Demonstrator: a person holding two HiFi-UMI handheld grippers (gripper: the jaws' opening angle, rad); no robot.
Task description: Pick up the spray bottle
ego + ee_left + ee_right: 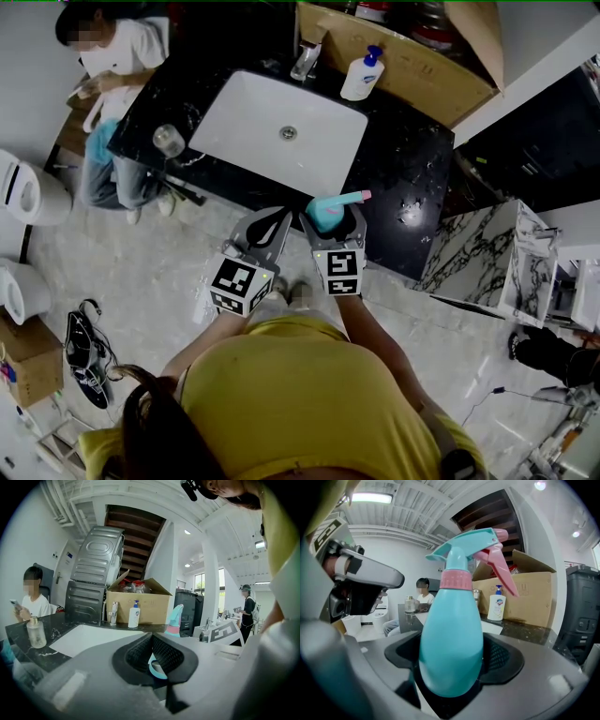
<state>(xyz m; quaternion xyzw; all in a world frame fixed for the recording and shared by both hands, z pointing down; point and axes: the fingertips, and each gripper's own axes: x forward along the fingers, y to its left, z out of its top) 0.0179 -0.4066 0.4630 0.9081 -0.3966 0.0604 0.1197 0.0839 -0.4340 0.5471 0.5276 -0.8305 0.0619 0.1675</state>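
Note:
The spray bottle is teal with a pink collar and trigger. My right gripper is shut on its body and holds it upright off the counter, just in front of the black countertop's near edge. In the right gripper view the bottle fills the middle, squeezed between the two dark pads. My left gripper hangs just left of it, jaws together and empty. In the left gripper view the ribbed pads meet, and the bottle shows just beyond them to the right.
A black marble counter carries a white sink, a faucet, a soap pump bottle and a glass jar. Behind stands a cardboard box. A person sits at the far left. A marble cabinet stands to the right.

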